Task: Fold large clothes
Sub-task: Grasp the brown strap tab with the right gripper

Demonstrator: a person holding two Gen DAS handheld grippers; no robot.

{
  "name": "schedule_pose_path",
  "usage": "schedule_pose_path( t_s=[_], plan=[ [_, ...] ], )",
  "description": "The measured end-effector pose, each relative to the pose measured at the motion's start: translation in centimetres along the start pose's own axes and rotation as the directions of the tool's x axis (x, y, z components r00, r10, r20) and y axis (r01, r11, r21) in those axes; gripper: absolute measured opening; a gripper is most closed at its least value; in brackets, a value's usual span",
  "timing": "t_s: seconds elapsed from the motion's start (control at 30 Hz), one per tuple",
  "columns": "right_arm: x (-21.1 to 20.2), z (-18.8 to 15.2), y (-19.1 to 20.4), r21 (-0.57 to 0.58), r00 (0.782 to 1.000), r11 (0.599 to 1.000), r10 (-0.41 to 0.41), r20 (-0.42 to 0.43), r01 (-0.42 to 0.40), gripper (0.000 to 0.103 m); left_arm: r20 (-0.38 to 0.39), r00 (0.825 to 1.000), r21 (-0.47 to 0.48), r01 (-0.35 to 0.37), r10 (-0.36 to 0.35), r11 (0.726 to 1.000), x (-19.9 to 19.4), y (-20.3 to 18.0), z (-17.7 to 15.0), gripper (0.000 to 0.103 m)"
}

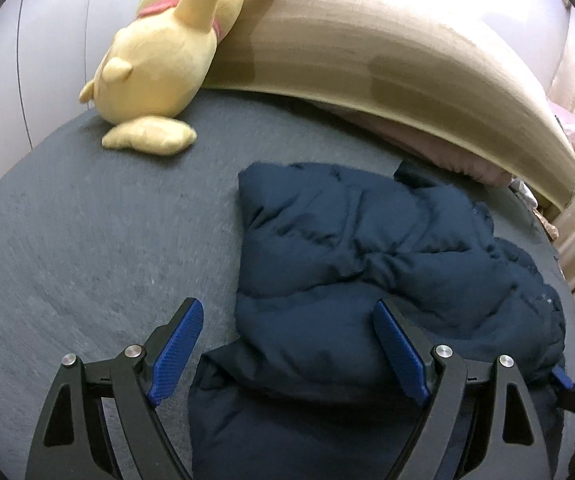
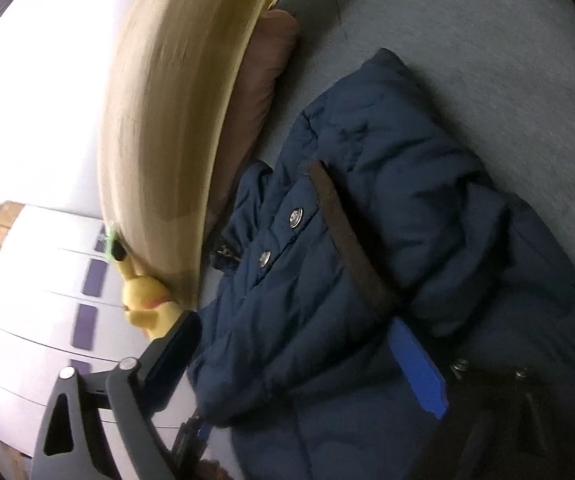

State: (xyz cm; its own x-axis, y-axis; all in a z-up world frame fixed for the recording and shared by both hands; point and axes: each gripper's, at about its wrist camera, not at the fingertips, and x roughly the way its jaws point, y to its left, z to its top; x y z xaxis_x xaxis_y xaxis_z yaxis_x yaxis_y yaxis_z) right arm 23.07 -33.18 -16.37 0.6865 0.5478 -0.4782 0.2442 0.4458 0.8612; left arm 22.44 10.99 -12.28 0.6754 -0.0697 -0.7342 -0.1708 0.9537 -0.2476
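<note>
Both claws wide over a half-folded jacket on the bed.

The jacket lies bunched on the grey bed, near the headboard. The left claw is spread wide and empty above the near edge; the right claw is likewise agape, gripping nothing. Best pinch a thick hem fully, then lift evenly. The plush and pillow crowd the far side.
</note>
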Motion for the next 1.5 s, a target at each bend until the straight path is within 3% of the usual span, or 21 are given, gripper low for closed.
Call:
schedule_pose_path(
  t_s=[0.1,0.2,0.33,0.4,0.47,0.5,0.53,0.63,0.73,0.83,0.87,0.93,1.07,1.1,1.13,1.17,1.2,1.3,1.37,1.43,1.5],
  plan=[
    [0.9,0.0,0.1,0.008,0.998,0.998,-0.068,-0.015,0.068,0.057,-0.013,1.0,-0.01,0.008,-0.008,1.0,1.0,0.7,-1.2,0.087],
    [0.8,-0.1,0.8,-0.027,0.995,0.994,-0.103,-0.014,0.102,0.056,-0.005,1.0,-0.028,0.024,-0.024,0.999,1.3,1.1,-1.8,0.09],
    [0.4,0.2,2.0,-0.067,0.989,0.987,-0.141,0.032,0.143,0.075,0.006,1.0,-0.017,0.013,-0.013,1.0,1.4,0.9,-2.2,0.092],
    [1.6,0.6,1.8,-0.048,0.99,0.988,-0.144,0.002,0.144,0.074,0.007,1.0,-0.018,0.014,-0.014,1.0,1.4,0.9,-2.2,0.092],
    [2.4,0.7,2.1,-0.078,0.986,0.984,-0.164,-0.004,0.163,0.051,0.005,1.0,-0.022,0.019,-0.019,1.0,1.5,1.0,-2.1,0.092],
    [2.6,0.4,3.1,-0.134,0.98,0.971,-0.198,0.004,0.197,0.019,0.006,1.0,-0.024,0.022,-0.022,0.999,1.5,1.2,-2.1,0.092],
    [2.3,0.1,3.8,-0.168,0.976,0.961,-0.217,0.022,0.218,0.017,0.007,1.0,-0.024,0.024,-0.024,0.999,1.6,1.3,-2.2,0.092],
    [0.1,-1.1,8.5,-0.359,0.953,0.884,-0.259,0.159,0.3,0.014,0.008,1.0,-0.019,0.025,-0.025,1.0,1.7,1.3,-2.2,0.094],
    [-0.6,-1.9,10.6,-0.459,0.927,0.808,-0.284,0.244,0.368,0.014,0.002,1.0,-0.01,0.024,-0.024,1.0,1.8,1.1,-2.1,0.096],
    [2.9,-1.5,7.7,-0.467,0.885,0.753,-0.42,0.201,0.463,0.014,-0.007,1.0,0.0,0.006,-0.006,1.0,1.5,0.8,-1.9,0.096],
    [4.3,-1.4,6.0,-0.451,0.878,0.76,-0.458,0.139,0.467,0.015,-0.018,1.0,-0.008,0.0,0.0,1.0,1.1,0.8,-1.6,0.096],
    [4.5,-1.4,4.3,-0.424,0.9,0.798,-0.419,0.119,0.428,0.017,-0.016,1.0,-0.034,0.005,-0.006,0.999,-0.1,0.9,-0.9,0.096],
    [4.1,-1.1,4.3,-0.416,0.91,0.812,-0.394,0.126,0.409,0.024,0.144,0.99,-0.034,0.01,-0.005,0.999,-4.2,0.5,2.1,0.096],
    [4.0,-0.9,4.5,-0.418,0.913,0.814,-0.388,0.125,0.403,0.035,0.172,0.985,-0.032,0.011,-0.005,0.999,-4.8,0.3,2.7,0.096],
    [3.3,-0.8,4.2,-0.415,0.918,0.821,-0.378,0.121,0.393,0.061,0.191,0.982,-0.023,0.009,-0.005,1.0,-5.0,-0.2,3.2,0.096],
    [3.2,-0.9,4.3,-0.412,0.924,0.829,-0.363,0.116,0.378,0.075,0.196,0.981,-0.005,0.005,-0.004,1.0,-4.9,-0.8,3.6,0.096],
    [2.0,-0.9,4.0,-0.412,0.927,0.832,-0.353,0.125,0.372,0.081,0.181,0.984,0.027,0.0,-0.005,1.0,-4.2,-1.7,3.8,0.096],
    [-0.5,-1.1,4.8,-0.423,0.899,0.793,-0.387,0.207,0.439,0.081,0.073,0.994,0.145,-0.088,0.078,0.985,-0.3,-4.2,2.8,0.096],
    [-2.3,-1.0,5.6,-0.418,0.896,0.794,-0.364,0.253,0.441,0.081,-0.056,0.988,0.222,-0.13,0.146,0.966,3.7,-5.0,1.2,0.097],
    [-3.2,-0.7,6.9,-0.435,0.896,0.786,-0.346,0.278,0.439,0.081,-0.023,0.989,0.209,-0.141,0.149,0.968,4.3,-4.6,0.6,0.099],
    [-3.0,-0.2,7.9,-0.466,0.897,0.769,-0.341,0.28,0.438,0.081,-0.052,0.99,0.168,-0.118,0.128,0.979,4.4,-4.0,0.6,0.099]
  ],
)
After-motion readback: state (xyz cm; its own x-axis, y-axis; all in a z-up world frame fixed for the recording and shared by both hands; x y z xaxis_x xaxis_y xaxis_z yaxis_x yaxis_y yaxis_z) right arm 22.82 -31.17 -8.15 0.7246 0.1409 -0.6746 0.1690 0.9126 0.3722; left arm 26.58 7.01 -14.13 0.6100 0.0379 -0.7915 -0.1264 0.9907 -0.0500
